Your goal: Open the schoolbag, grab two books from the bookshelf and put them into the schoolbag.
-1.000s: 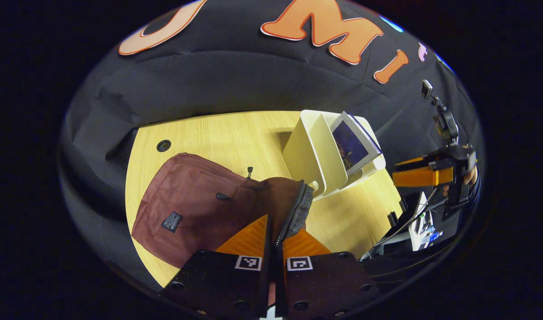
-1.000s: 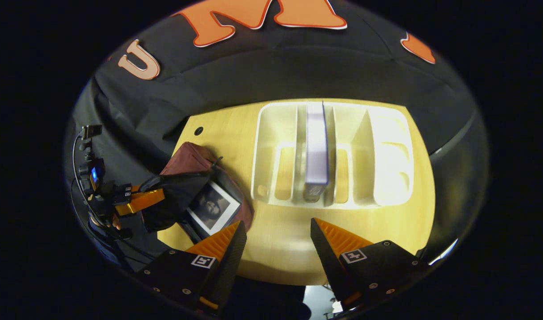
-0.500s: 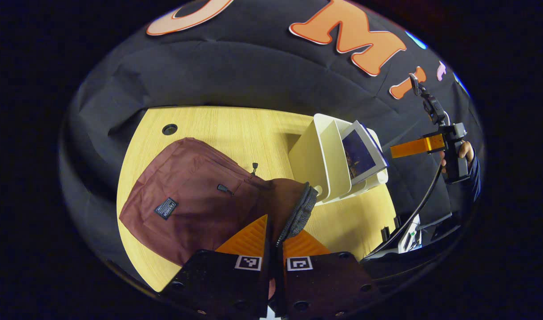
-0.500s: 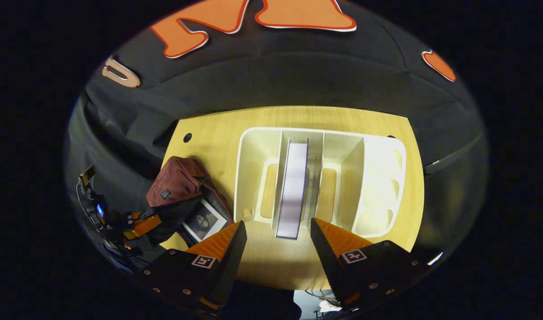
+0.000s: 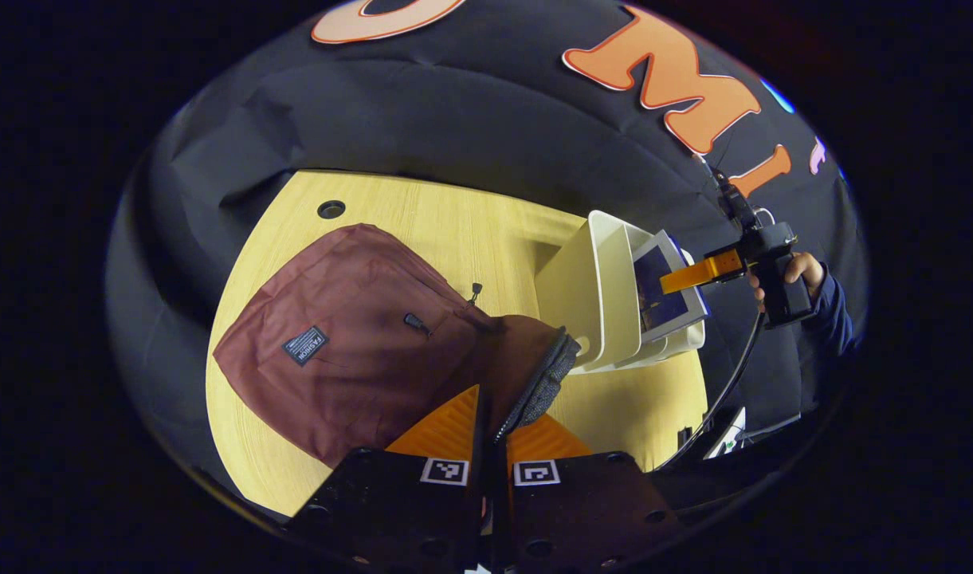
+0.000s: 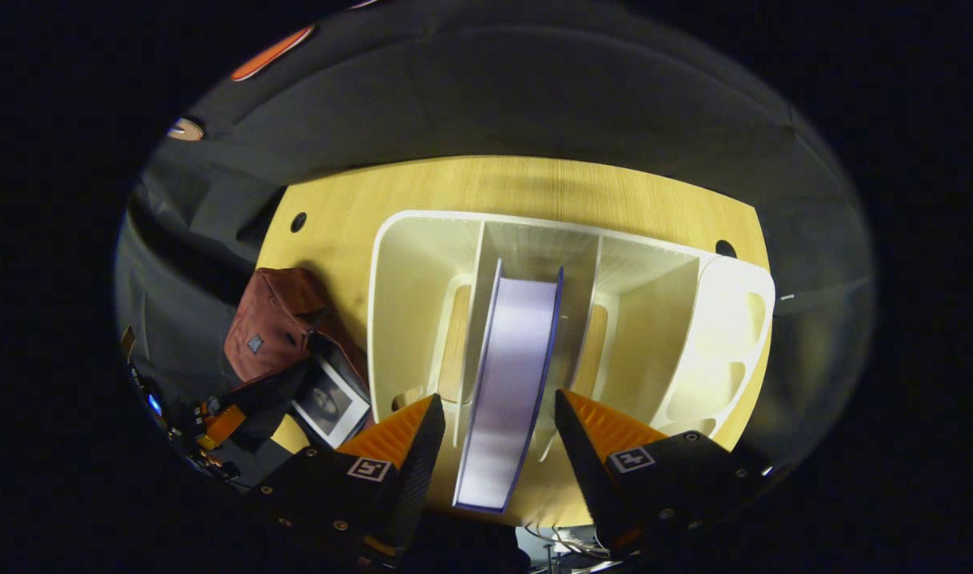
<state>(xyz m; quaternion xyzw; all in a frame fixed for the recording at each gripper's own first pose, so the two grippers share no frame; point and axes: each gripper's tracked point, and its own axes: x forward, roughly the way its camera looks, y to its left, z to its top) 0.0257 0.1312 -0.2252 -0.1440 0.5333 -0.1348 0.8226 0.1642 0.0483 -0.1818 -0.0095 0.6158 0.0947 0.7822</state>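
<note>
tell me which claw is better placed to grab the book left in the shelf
Right. The right claw is open with the standing book between its fingers in the bookshelf. The left claw is shut on the schoolbag flap, holding it open.

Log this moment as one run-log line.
left gripper: shut on bag flap | right gripper: open, straddling book in shelf | first book in bag | next: close on book

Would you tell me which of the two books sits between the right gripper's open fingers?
The blue-edged book standing upright in the cream bookshelf; the right gripper straddles it. The other, with the grey portrait cover, lies in the maroon schoolbag.
</note>
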